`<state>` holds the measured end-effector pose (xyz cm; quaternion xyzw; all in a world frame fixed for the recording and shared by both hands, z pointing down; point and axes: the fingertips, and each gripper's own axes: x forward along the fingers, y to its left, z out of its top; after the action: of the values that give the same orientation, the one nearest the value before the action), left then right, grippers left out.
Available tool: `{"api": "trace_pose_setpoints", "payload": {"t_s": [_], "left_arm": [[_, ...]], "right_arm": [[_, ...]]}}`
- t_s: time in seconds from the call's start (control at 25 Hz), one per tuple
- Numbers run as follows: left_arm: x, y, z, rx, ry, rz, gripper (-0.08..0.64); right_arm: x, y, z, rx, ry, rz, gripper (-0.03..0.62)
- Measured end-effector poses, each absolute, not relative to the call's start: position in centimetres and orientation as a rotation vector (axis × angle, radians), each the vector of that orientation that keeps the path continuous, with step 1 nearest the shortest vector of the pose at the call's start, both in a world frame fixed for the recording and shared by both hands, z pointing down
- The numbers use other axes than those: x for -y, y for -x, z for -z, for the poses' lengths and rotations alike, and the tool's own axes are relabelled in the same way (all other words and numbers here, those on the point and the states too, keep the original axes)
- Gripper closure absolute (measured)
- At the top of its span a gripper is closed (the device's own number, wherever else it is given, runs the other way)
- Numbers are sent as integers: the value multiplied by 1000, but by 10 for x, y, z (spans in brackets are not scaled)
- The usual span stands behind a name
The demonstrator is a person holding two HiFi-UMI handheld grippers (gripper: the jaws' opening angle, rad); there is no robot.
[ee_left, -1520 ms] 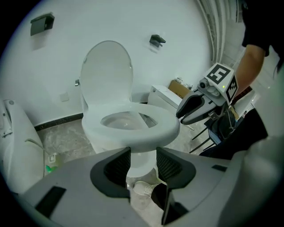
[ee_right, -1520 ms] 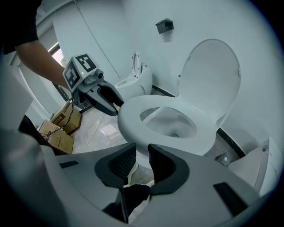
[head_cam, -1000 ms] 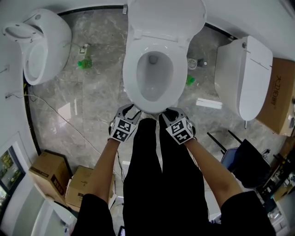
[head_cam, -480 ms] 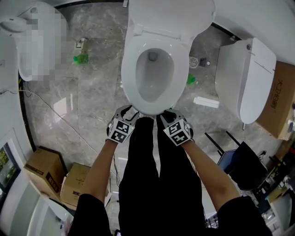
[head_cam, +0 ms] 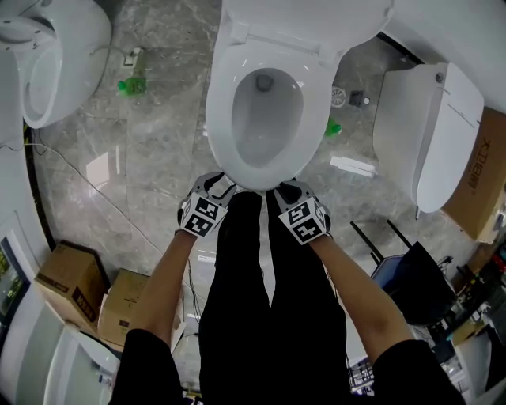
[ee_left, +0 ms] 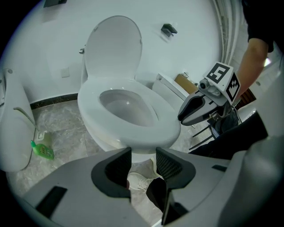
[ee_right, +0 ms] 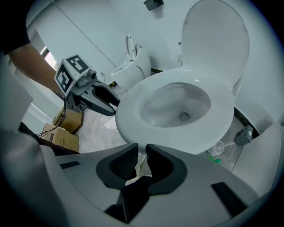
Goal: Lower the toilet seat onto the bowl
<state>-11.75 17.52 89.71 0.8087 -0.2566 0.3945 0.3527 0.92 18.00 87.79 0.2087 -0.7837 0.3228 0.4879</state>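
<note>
I hold two grippers, one in each hand. My left gripper (head_cam: 215,186) has its jaws apart with nothing between them. My right gripper (head_cam: 286,190) has just been drawing its jaws closer; a narrow gap remains, and nothing sits in it either. Both hang near the front edge of the one toilet seat (head_cam: 217,119), which lies flat on the bowl (head_cam: 265,126) while the lid (head_cam: 300,20) stands upright behind. My two black-trousered legs (head_cam: 237,316) fill the space between the grippers. Around me are two other white toilets, one at left (head_cam: 55,47) and one at right (head_cam: 427,134). There are also three cardboard boxes (head_cam: 67,281), two green items (head_cam: 128,85) on the marble floor (head_cam: 158,158), and one cable (head_cam: 87,186).
</note>
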Motion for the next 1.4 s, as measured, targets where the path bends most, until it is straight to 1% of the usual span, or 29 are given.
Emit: {"api": "trace_pose_setpoints", "payload": {"t_s": [0.44,0.56,0.8,1.12,1.4], "left_arm": [[-182,115,-937,669,-2051,-1035,379],[-182,116,-946,678,-2041,-1036,379],[-183,113,-958,680,-2025,-1032,379],[-185,111,-977,699,-1996,-1036,379],[-184,111,-981,701,-2005,-1021,379]], "right_arm": [[-188,-11,-917,1903,-433,-743,512],[-188,-10,-927,1913,-400,-734,522],[-189,-12,-939,1901,-403,-750,522],[-191,-10,-958,1882,-296,-711,523],[-189,-10,-963,1886,-350,-711,531]]}}
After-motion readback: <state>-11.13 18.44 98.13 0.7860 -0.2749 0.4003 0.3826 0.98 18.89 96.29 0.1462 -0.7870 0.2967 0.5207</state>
